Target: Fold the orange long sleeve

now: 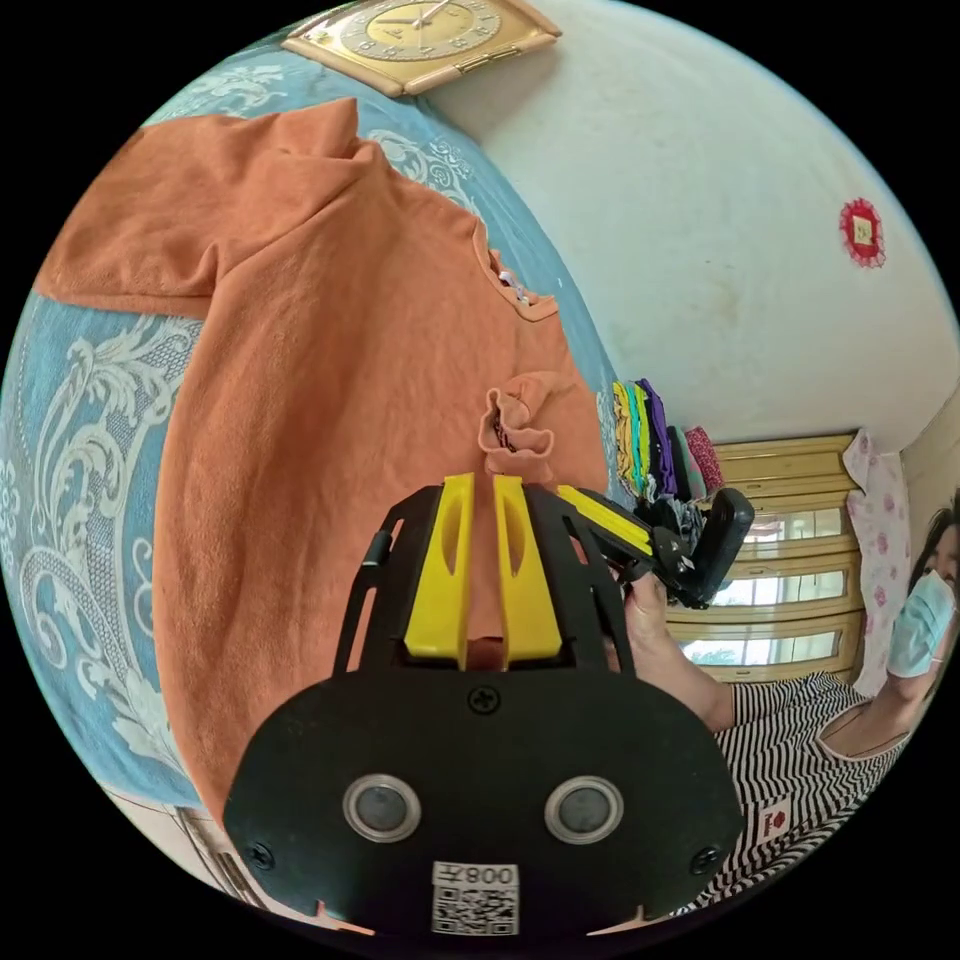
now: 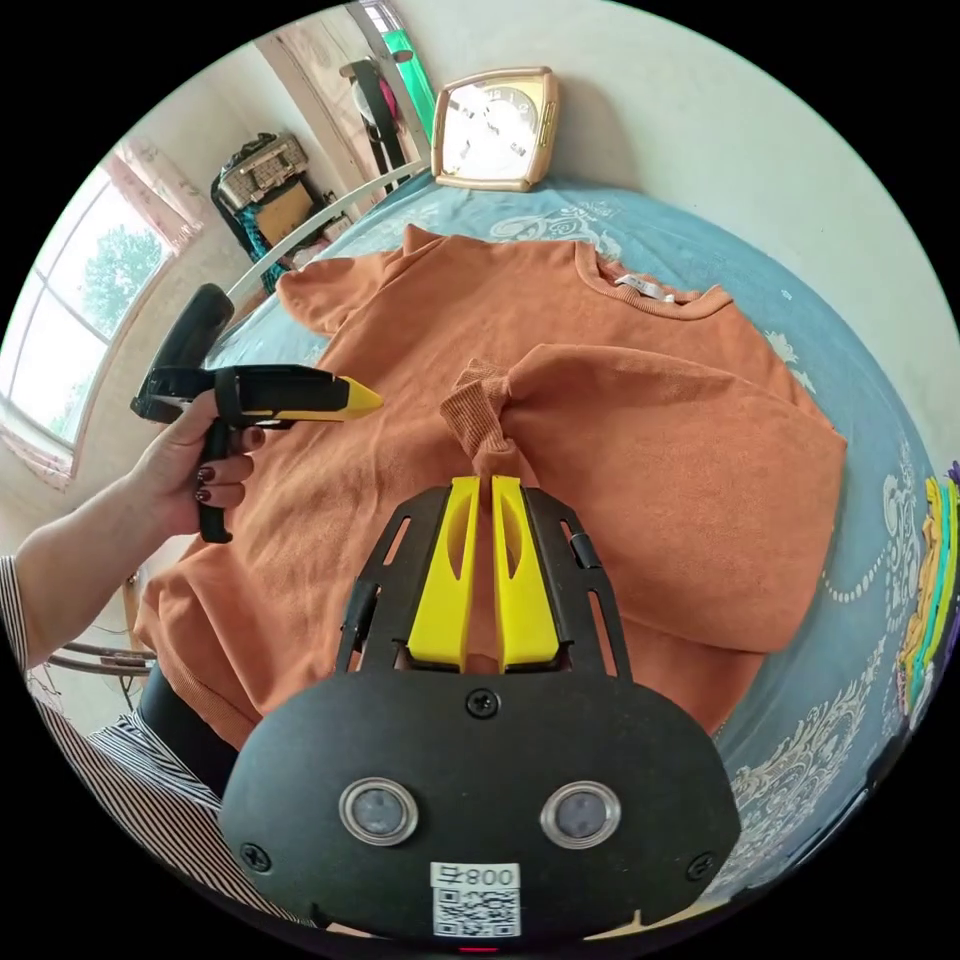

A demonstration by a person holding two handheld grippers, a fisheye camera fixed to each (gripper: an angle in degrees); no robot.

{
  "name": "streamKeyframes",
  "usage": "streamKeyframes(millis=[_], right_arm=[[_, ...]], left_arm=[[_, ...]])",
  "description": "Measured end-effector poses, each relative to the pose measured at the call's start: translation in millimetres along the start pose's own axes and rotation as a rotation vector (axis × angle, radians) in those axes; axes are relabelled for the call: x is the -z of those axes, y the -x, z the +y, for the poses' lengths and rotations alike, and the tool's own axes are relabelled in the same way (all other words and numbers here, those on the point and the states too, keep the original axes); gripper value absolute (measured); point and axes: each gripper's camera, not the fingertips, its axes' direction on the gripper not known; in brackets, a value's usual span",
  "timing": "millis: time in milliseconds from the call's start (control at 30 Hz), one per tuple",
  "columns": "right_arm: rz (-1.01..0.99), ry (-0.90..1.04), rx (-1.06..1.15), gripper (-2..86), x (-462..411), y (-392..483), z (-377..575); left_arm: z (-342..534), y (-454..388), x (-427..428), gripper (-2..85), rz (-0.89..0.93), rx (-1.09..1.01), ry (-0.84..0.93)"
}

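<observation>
The orange long-sleeve knit shirt (image 2: pixel 420 330) lies flat on the blue patterned bed cover (image 2: pixel 800 330). One sleeve is already folded across the chest, its cuff (image 2: pixel 478 410) pinched by the right hand-held gripper (image 2: pixel 482 482). The left hand-held gripper (image 2: pixel 360 398) hovers pressed together and empty; the other sleeve and the body are still unfolded. The near hem is hidden.

Orange long sleeve (image 2: pixel 560 420), spread flat on blue patterned bedspread (image 2: pixel 830 700); one sleeve folded across chest, cuff (image 2: pixel 475 405) bunched, lifted.
</observation>
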Motion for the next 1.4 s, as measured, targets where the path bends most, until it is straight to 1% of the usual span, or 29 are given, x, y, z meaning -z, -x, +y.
streamKeyframes(millis=[67,167,333,400,467,533,567,633,667,800,900,933,967,1033,1133,1233,1300,1400], right_arm=[[-0.010,-0.015,-0.002,2.3,3,0,-8],[-0.020,-0.051,-0.012,2.3,11,1,-18],[-0.019,-0.111,-0.034,2.3,22,7,-28],[-0.038,-0.167,-0.041,2.3,31,10,-33],[-0.052,-0.183,-0.037,2.3,29,13,-39],[-0.059,-0.133,-0.025,2.4,12,15,-47],[-0.069,-0.081,-0.032,2.5,-5,15,-53],[-0.091,-0.023,-0.042,2.6,-25,14,-59],[-0.095,-0.026,-0.047,2.7,-28,15,-61],[-0.099,-0.063,-0.039,2.8,-25,21,-73],[-0.124,-0.030,-0.028,2.9,-36,20,-77],[-0.134,-0.030,-0.032,2.8,-37,18,-77],[-0.154,-0.034,-0.045,2.8,-34,15,-73],[-0.186,-0.037,-0.074,2.6,-26,7,-66],[-0.218,-0.103,-0.134,1.7,2,-16,-36],[-0.132,-0.174,-0.250,1.3,34,-50,3],[0.023,-0.192,-0.342,1.9,52,-82,30],[0.124,-0.162,-0.381,3.7,57,-113,44]], left_arm=[[-16,-3,-9,7.2,0.067,-0.038,0.007],[-40,-9,-26,8.7,0.114,-0.068,0.033],[-60,-23,-21,8.0,0.130,-0.137,-0.015],[-61,-27,-13,7.9,0.101,-0.177,-0.033],[-61,-20,-9,7.8,0.005,-0.185,-0.028],[-61,-5,-12,7.5,-0.094,-0.133,0.002],[-58,3,-9,7.0,-0.107,-0.095,-0.016],[-53,1,-1,6.4,-0.087,-0.108,-0.075],[-50,-8,6,6.0,-0.097,-0.147,-0.129],[-52,-36,4,5.0,-0.129,-0.269,-0.191],[-69,-43,-34,3.0,-0.260,-0.315,-0.048],[-74,-40,-52,2.2,-0.376,-0.297,0.012],[-76,-35,-66,1.6,-0.425,-0.306,0.065],[-77,-30,-69,1.2,-0.385,-0.283,0.046],[-79,-33,-67,1.1,-0.402,-0.261,0.024],[-80,-59,-67,1.8,-0.396,-0.334,-0.013],[-87,-82,-74,2.9,-0.351,-0.404,-0.027],[-111,-118,-111,5.5,-0.281,-0.511,0.015]])
